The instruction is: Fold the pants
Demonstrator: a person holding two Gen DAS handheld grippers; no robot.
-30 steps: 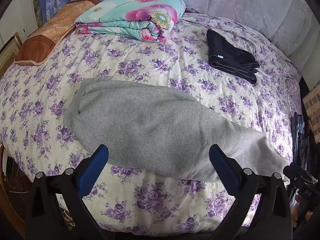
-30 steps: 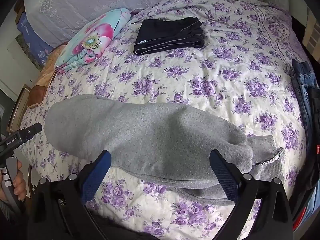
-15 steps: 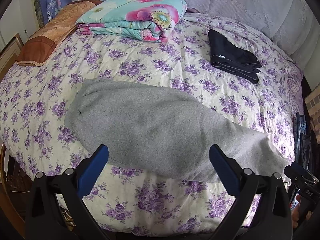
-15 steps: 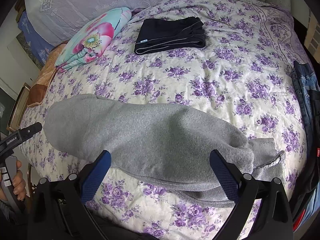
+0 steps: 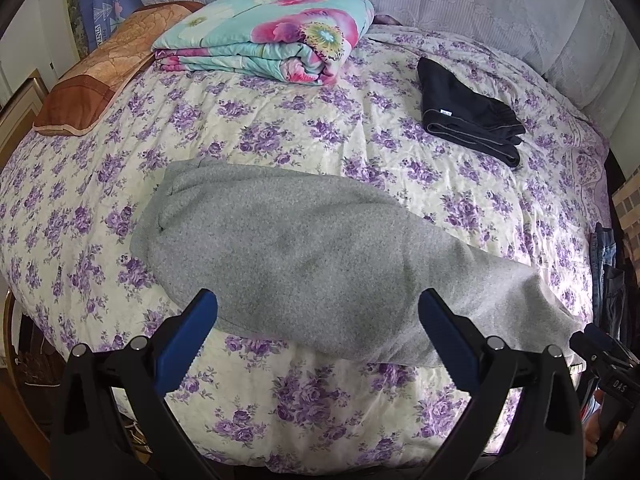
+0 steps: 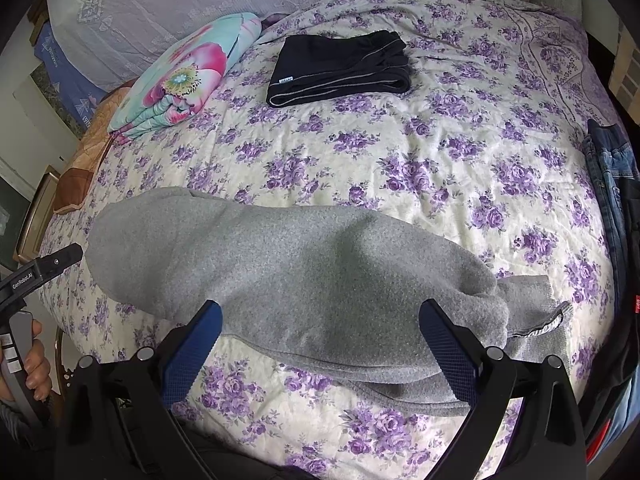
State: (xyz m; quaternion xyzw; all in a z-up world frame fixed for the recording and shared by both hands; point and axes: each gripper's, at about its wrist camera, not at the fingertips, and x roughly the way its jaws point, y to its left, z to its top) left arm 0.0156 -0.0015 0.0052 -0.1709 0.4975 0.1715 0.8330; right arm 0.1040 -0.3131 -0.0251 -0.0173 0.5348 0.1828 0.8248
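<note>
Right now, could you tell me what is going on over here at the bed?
A person is folding pants with two handheld grippers. The grey fleece pants lie lengthwise across the purple-flowered bedspread, apparently folded leg over leg. The left gripper and right gripper are both open above the near edge, holding nothing. Folded black pants lie farther back.

Bare bedspread (image 6: 420,168) between gray pants (image 6: 304,276) and black garment (image 6: 340,68).

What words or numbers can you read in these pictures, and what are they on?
"GenRobot.AI": on the left gripper's black body, seen from the right wrist.
"DAS": partial letters on the right gripper's body.
"VINTA...": cut off, on the blue cloth by the wall.
Black folded pants' small tag: too blurred to read.
</note>
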